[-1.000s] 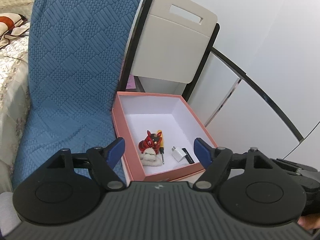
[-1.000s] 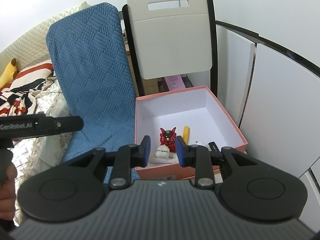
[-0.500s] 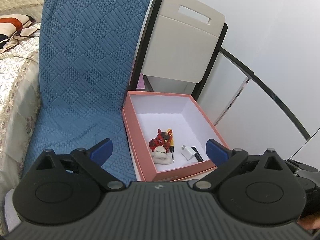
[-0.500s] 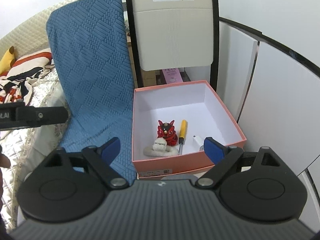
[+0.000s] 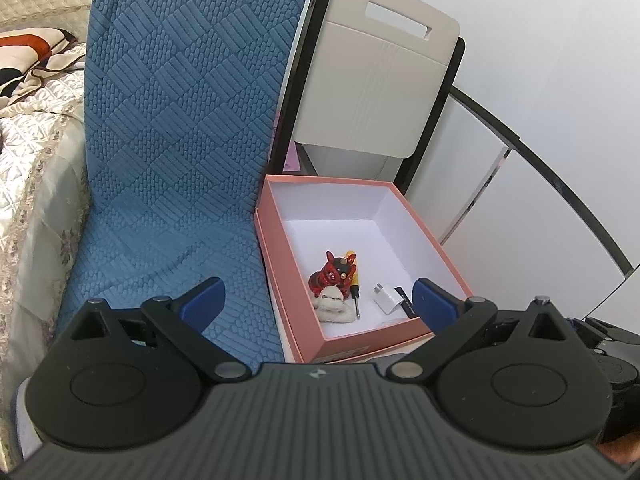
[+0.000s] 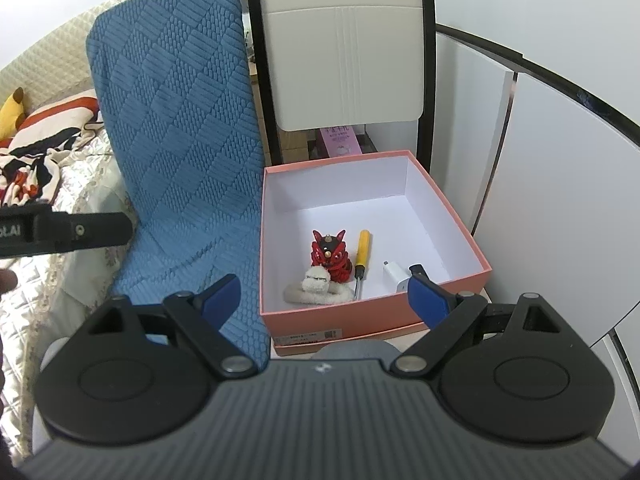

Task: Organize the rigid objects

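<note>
far left: bed (image 6: 52, 200) with patterned quilt and a striped cloth; yellow plush (image 6: 12, 108) at the far edge in the right wrist view.
blue cushion (image 5: 172, 140) stands leaning, just left of the box, touching its left wall.
left gripper (image 5: 318, 298): tongs wide apart, nothing between them, held above and near side of the box. blue pads (image 5: 202, 298) show on both tips.
right gripper (image 6: 326, 296): tongs also wide apart, nothing held, near side of the box. left gripper's black body shows at left in this view.
pink box (image 6: 444, 208), open, white inside, sits on its pink lid (image 6: 360, 338).
inside, near wall, left to right: white plush (image 6: 316, 286) lying flat; red figurine (image 6: 330, 254) upright, touching the plush's far side; screwdriver (image 6: 362, 260), yellow handle far, tip near, just right of the figurine; white plug (image 6: 394, 276); small black item (image 5: 404, 296) just right of the plug, partly hidden by a pad, kind unclear.
far half of the box floor bare.
behind the box: beige chair back (image 6: 344, 48) with a handle slot, black frame; pink carton (image 6: 342, 142) under it.
right: white cabinet doors (image 6: 540, 184).
</note>
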Demonstrator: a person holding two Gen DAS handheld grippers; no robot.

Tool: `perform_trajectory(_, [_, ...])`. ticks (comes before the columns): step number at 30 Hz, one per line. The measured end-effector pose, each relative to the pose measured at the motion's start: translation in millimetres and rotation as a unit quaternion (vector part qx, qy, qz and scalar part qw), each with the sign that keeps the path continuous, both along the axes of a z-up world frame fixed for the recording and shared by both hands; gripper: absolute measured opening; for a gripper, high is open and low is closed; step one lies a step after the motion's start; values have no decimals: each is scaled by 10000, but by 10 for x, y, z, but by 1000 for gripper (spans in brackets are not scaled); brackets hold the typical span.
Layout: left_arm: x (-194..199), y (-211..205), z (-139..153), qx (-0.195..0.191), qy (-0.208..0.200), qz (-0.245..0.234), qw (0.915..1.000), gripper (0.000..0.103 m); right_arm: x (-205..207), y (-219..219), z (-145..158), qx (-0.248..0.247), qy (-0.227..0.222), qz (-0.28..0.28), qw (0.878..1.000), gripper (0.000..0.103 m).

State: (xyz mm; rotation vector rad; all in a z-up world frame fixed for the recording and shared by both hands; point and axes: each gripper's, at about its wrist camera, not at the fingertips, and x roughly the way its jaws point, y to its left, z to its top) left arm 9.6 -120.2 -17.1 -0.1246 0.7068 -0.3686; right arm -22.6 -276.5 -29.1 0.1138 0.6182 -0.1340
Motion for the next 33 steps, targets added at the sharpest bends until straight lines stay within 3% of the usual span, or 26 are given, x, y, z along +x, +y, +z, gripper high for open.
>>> perform_trajectory(33, [7, 0, -58, -79, 45, -18, 10000, 103, 26, -9, -26, 5, 117, -39, 9999, 92])
